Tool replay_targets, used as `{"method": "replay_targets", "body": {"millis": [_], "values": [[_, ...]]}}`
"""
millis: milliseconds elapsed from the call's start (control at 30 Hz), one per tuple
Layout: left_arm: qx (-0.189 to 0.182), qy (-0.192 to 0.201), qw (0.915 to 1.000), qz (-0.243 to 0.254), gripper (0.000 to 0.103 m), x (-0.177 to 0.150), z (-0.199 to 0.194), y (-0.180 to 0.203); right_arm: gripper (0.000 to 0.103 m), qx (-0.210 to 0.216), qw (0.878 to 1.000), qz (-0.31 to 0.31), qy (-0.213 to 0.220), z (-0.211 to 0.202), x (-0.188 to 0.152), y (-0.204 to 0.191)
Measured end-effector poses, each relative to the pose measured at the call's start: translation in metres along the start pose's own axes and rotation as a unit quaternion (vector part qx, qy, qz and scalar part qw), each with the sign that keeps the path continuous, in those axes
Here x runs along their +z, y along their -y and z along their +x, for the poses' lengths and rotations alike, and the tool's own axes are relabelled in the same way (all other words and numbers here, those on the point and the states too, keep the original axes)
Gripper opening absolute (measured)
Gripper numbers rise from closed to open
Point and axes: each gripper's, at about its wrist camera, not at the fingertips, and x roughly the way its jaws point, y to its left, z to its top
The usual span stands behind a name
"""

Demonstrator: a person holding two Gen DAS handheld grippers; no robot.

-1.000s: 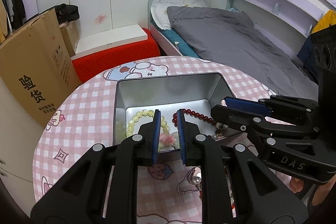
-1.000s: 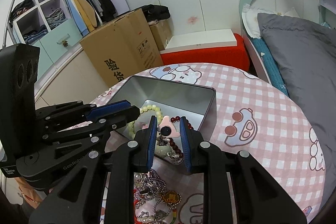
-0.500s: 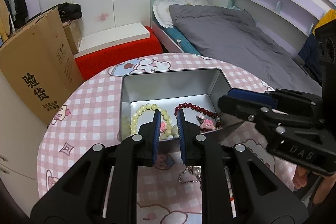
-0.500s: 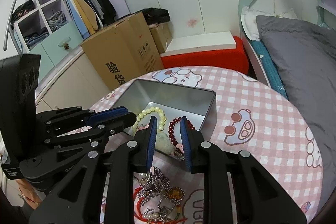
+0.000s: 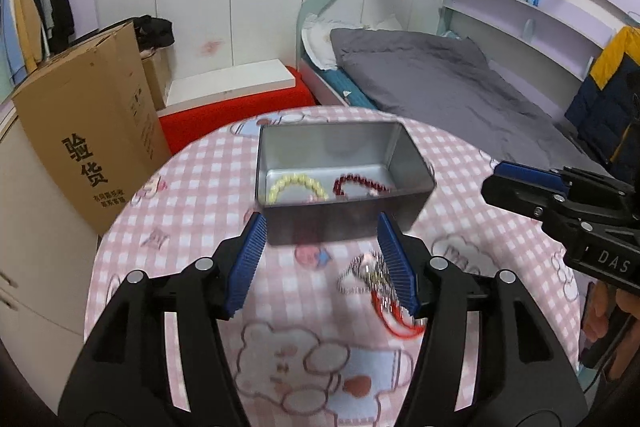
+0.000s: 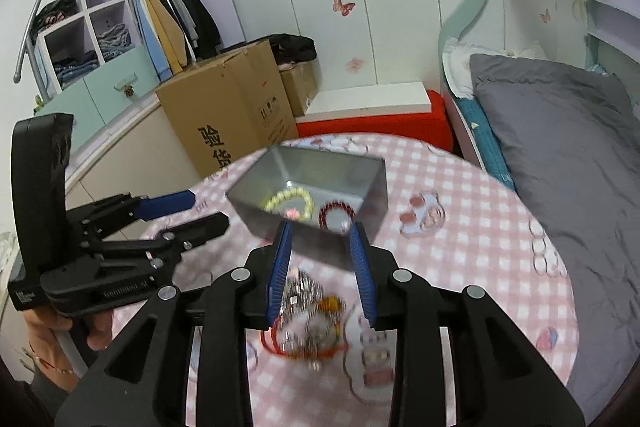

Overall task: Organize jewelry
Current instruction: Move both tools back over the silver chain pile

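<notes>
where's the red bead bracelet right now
The red bead bracelet lies inside the metal tin on the pink checked table, on the right side of the tin floor beside the yellow bead bracelet.

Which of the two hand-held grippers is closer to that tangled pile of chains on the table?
Right. The right hand-held gripper hangs open just above the tangled pile of chains and red cord. The left hand-held gripper, also open, has the pile by its right finger.

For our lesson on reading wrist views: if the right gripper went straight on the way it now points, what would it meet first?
Probably the near wall of the metal tin. The open right gripper points at it, above the tangled jewelry pile; depth is unclear.
</notes>
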Motion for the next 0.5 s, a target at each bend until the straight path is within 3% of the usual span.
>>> {"method": "replay_targets", "body": {"millis": [267,500], "values": [[-0.009,-0.046,0.9989,-0.003,0.058,-0.043,0.013,0.013,0.029,-0.001,0.999,0.021,-0.034,-0.003,-0.042,0.005],[-0.016,-0.071,0.9973,-0.005,0.058,-0.061,0.023,0.024,0.029,-0.013,0.998,0.03,-0.054,0.0,-0.064,0.013]]}}
